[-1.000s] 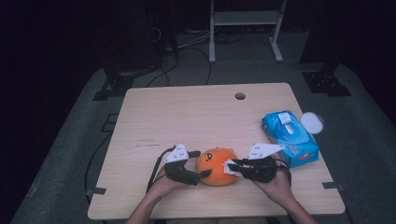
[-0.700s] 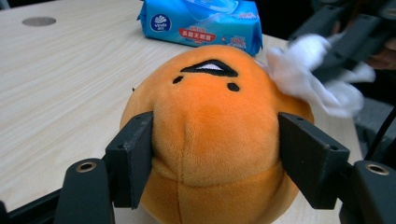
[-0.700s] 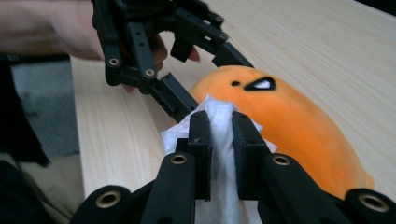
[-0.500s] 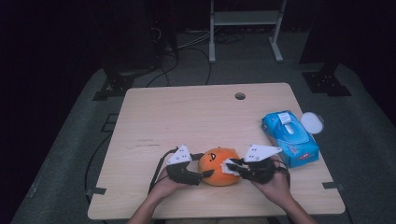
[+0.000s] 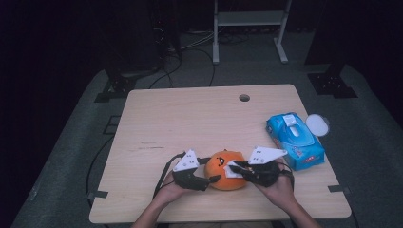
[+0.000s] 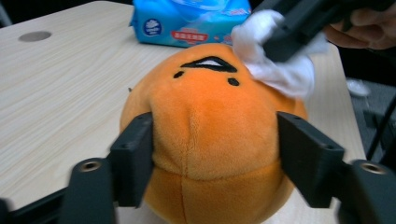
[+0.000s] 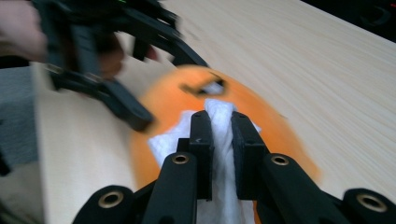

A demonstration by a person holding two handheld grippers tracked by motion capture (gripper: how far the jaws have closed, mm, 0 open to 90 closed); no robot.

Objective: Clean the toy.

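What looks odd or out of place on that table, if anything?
Nothing is spilled or broken. The white lid lies off the table, on the floor beside the blue wipes pack.

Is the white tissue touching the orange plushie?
Touching. In the left gripper view the white tissue, pinched in the right gripper, presses on the orange plushie beside its face, with no gap.
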